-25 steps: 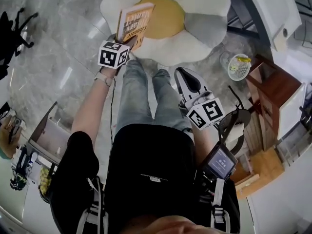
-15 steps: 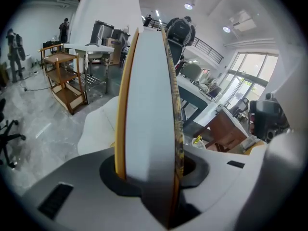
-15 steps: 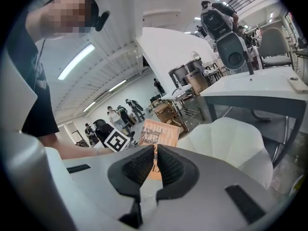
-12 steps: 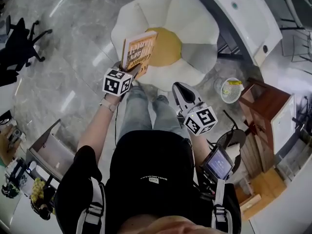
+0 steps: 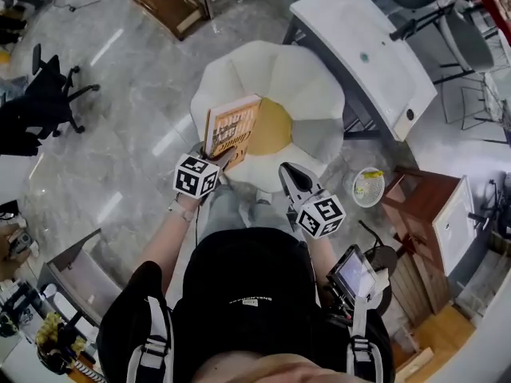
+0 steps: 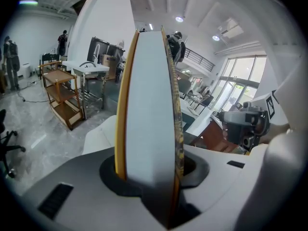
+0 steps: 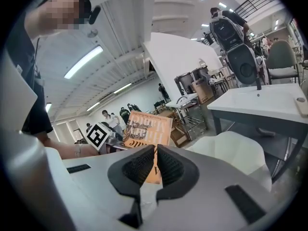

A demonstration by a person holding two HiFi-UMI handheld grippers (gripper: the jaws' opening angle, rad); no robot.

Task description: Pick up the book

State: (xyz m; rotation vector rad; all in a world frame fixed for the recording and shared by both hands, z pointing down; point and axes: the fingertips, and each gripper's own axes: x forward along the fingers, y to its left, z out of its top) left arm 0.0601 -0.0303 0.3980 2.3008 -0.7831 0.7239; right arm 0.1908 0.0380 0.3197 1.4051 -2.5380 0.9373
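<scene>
Well clear of the seat: book clamped in the left gripper

Upright and gripped by its lower end, the book (image 5: pixel 233 128) stood in the left gripper (image 5: pixel 215 160), its orange cover with dark lettering turned up toward the person (image 5: pixel 247 294) holding it. Seen along that gripper, the dark pads (image 6: pixel 108 174) pressed on the two covers from either side, spread only as wide as the book was thick. The pale page block and a thin yellow cover edge rose straight up between them.

The right gripper (image 5: pixel 289 174) carried nothing. Its ribbed pads (image 7: pixel 139 165) were drawn all but together, with a bare sliver between them, and it pointed across toward the book, which showed beyond its tips. It was held off to the person's right, apart from the book and the other gripper.

Below the book sat a white flower-shaped seat (image 5: pixel 311 86) with a yellow middle (image 5: pixel 273 126), on a grey marble floor (image 5: pixel 120 134). From overhead the book lined up with the left edge of that yellow patch. A white desk (image 5: pixel 359 50) stood just past the seat. To the right, a small basket (image 5: pixel 368 187) sat beside a brown wooden cabinet (image 5: pixel 423 214), and a black office chair (image 5: pixel 48 102) stood well away on the left
</scene>
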